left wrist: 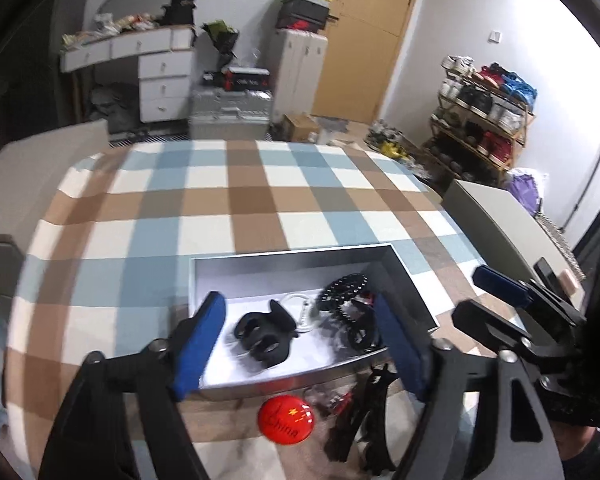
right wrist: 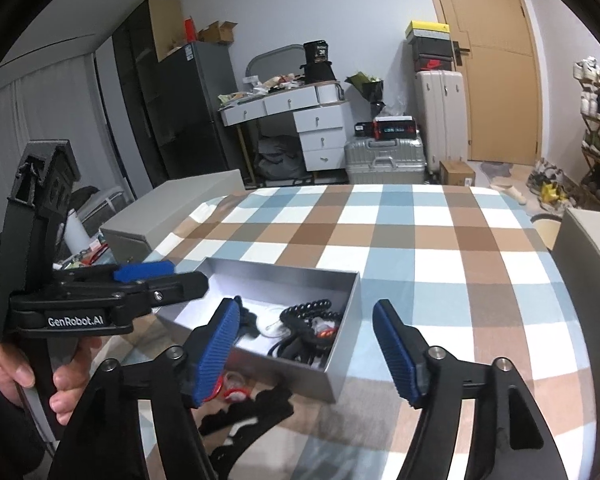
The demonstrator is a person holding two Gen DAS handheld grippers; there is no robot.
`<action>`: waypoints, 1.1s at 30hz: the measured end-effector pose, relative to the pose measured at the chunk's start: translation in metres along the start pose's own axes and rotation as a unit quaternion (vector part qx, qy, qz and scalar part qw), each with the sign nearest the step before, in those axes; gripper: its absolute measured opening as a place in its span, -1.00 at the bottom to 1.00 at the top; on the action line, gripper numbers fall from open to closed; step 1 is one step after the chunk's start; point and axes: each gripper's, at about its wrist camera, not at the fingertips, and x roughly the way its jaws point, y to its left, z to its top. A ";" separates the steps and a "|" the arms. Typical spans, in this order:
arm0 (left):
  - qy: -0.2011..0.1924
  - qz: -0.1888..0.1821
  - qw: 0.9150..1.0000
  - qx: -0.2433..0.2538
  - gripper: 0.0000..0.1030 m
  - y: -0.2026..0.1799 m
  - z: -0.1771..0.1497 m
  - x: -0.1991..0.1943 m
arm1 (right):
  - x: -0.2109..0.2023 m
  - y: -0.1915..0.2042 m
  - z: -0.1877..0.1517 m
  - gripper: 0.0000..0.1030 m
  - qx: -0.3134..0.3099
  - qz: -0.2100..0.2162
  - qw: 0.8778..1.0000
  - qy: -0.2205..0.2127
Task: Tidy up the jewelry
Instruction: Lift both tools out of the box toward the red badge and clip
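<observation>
On the checked counter [left wrist: 260, 200], the red China badge [left wrist: 286, 417] lies just outside the grey box's [left wrist: 300, 388] near wall, below your left gripper's [left wrist: 300, 344] empty, open jaws, nearer than the right gripper's [right wrist: 306, 354], also open.

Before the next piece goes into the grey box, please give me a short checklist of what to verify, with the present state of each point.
1. Left gripper open and holding nothing: ok, jaws spread wide.
2. Right gripper open and holding nothing: ok.
3. Grey box open, with free floor inside: ok, the left part of the floor is bare.
4. Pieces already inside: ok, a black hair claw, a white ring-shaped piece and a black bead string lie in it.
5. Pieces left outside: not ok, a red badge and dark tangled items lie on the checked cloth before the box.
6. Which dark item is which: cannot tell, blurred.
</observation>
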 end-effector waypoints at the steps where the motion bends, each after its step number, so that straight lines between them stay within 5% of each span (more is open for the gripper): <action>1: -0.005 0.006 1.000 0.001 0.52 0.000 -0.001 -0.002 | -0.003 0.002 -0.002 0.40 0.000 0.000 1.000 0.000; 15: -0.028 0.060 0.998 -0.017 0.68 0.009 -0.030 -0.031 | -0.014 0.026 -0.031 0.56 -0.032 0.016 0.999 0.038; 24: -0.010 0.082 0.996 -0.043 0.73 0.027 -0.060 -0.035 | 0.017 0.036 -0.065 0.55 -0.032 0.037 0.992 0.113; 28: -0.007 0.089 0.994 -0.058 0.95 0.037 -0.073 -0.040 | 0.025 0.040 -0.074 0.47 -0.031 0.035 0.990 0.129; 33: -0.005 0.102 0.993 -0.067 0.97 0.049 -0.086 -0.044 | 0.027 0.044 -0.074 0.41 -0.035 0.032 0.990 0.132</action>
